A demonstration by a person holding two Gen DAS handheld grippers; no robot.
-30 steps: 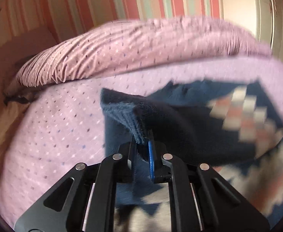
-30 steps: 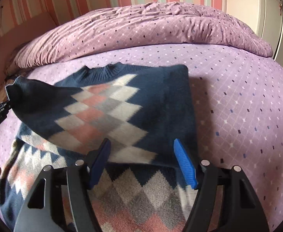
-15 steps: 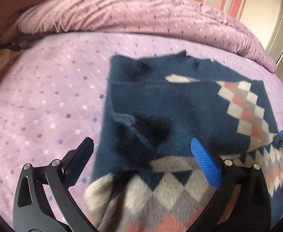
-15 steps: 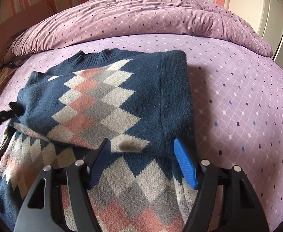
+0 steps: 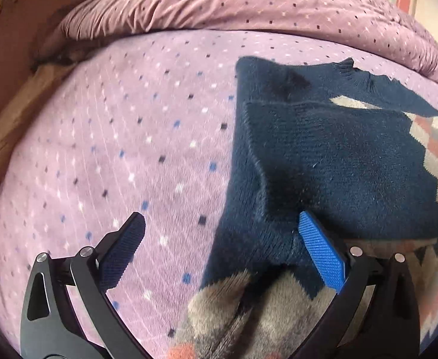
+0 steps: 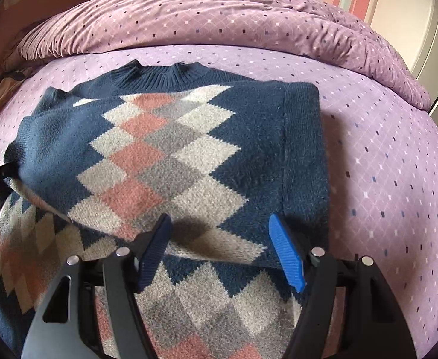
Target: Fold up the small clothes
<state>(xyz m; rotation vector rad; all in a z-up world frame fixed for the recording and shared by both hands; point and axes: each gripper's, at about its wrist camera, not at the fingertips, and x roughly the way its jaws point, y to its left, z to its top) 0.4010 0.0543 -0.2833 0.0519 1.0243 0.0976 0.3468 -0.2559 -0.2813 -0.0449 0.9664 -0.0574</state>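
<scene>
Your left gripper (image 5: 219, 233) stands wide open with nothing gripped, one pad over the bedsheet (image 5: 129, 137), the other at the sweater's (image 6: 171, 155) left edge. Your right gripper (image 6: 219, 239) is partly open and empty above the sweater's folded-over part. The sweater lies flat on the bed, collar toward the rumpled duvet (image 6: 219, 21) along the far edge. You have no readable labels or writing in view.
</scene>
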